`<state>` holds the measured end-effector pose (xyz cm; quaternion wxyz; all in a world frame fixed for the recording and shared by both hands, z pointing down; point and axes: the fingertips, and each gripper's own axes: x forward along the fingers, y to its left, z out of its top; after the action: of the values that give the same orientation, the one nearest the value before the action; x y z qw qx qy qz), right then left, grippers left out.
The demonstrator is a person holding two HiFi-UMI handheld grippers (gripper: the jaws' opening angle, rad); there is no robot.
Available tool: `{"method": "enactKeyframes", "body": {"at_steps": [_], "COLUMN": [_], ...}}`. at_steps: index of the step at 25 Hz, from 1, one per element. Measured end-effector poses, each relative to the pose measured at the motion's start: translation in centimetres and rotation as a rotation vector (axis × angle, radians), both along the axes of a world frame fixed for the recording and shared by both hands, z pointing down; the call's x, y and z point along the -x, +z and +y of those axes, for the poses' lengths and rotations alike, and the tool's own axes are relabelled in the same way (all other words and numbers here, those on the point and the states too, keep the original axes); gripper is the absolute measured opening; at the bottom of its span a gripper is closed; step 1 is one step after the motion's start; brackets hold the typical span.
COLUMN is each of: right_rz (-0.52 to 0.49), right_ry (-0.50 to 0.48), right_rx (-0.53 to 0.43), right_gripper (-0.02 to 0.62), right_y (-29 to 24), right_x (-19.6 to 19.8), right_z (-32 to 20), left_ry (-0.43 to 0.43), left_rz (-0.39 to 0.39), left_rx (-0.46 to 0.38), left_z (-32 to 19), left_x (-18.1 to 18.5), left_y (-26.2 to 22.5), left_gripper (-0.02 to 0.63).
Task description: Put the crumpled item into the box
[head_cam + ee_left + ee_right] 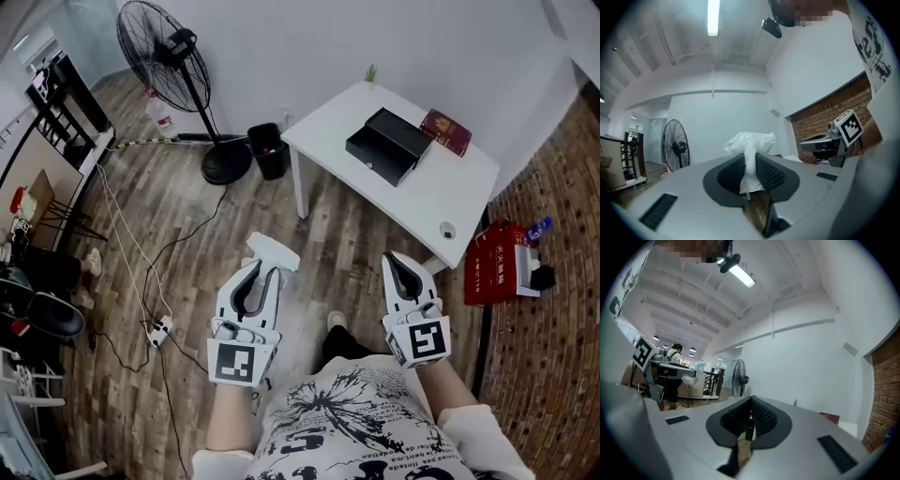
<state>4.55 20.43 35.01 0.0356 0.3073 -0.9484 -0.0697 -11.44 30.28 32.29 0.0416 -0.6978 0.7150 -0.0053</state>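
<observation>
A white crumpled plastic item (273, 251) is pinched between the jaws of my left gripper (266, 266), held above the wooden floor. In the left gripper view the crumpled item (750, 143) sticks up out of the dark pads (771, 174). My right gripper (393, 261) is level with the left one, shut and empty; in the right gripper view its pads (761, 416) meet. The open black box (389, 143) rests on the white table (441, 192) ahead of both grippers.
A red booklet (446, 131) lies beside the box, with a small round object (447, 230) near the table's front edge. A standing fan (173, 66) and a black bin (268, 150) are to the table's left, cables (155, 253) cross the floor, and a red bag (497, 262) sits at the right.
</observation>
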Motion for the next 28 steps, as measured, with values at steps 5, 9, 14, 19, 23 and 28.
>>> {"method": "enactKeyframes", "body": {"at_steps": [5, 9, 14, 19, 23, 28], "right_rz": [-0.004, -0.024, -0.012, -0.004, -0.016, -0.023], "right_ry": [-0.015, 0.004, 0.047, 0.108, 0.181, 0.301], "right_rx": [-0.01, -0.019, -0.019, 0.013, 0.026, 0.038], "right_gripper": [0.015, 0.015, 0.015, 0.015, 0.015, 0.015], "right_y": [-1.1, -1.2, -1.0, -0.3, 0.4, 0.7], "right_x": [3.3, 4.7, 5.0, 4.4, 3.7, 3.4], "right_z": [-9.5, -17.0, -24.4, -29.2, -33.2, -37.9], "left_ry": [-0.002, 0.022, 0.074, 0.15, 0.234, 0.367], "left_rz": [-0.013, -0.021, -0.004, -0.003, -0.024, -0.04], "left_rx": [0.002, -0.005, -0.018, 0.024, 0.036, 0.039], "left_z": [-9.6, -17.6, -25.5, -31.8, -37.3, -44.3], "left_x": [3.1, 4.6, 4.7, 4.3, 3.9, 3.6], "left_y": [-1.1, -1.0, -0.7, 0.3, 0.9, 1.4], "left_gripper": [0.08, 0.08, 0.08, 0.08, 0.08, 0.08]}}
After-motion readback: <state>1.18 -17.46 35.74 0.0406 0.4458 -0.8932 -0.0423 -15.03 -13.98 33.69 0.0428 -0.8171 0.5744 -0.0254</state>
